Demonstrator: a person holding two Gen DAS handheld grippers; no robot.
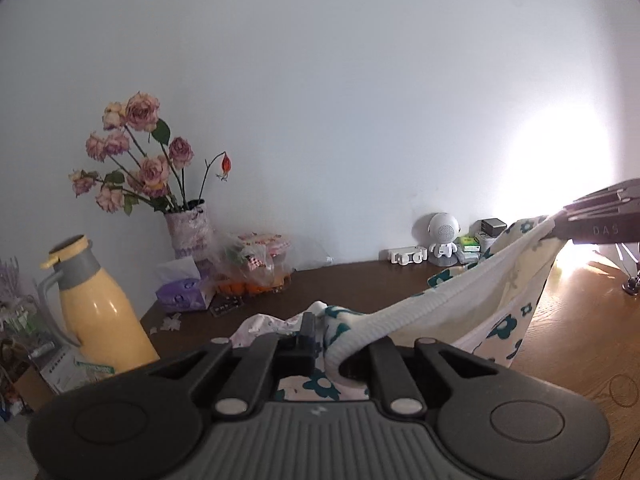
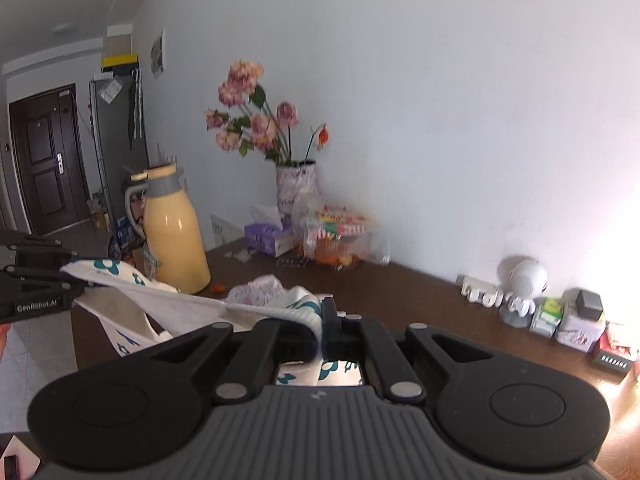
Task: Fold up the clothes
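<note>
Above brown table, garment stretched sideways

A vase of faded pink roses is set against the wall. Left of it a yellow flask is seen; before it, a purple tissue pack; well right, a white figurine.

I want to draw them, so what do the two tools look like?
Both look alike. The left tool has black fingers, two round black side discs, silver rivets and a ribbed grey body. The right tool is the same. White letters mark their sides: "GenRobot.AI" on the left, "DAS" on the right.
</note>
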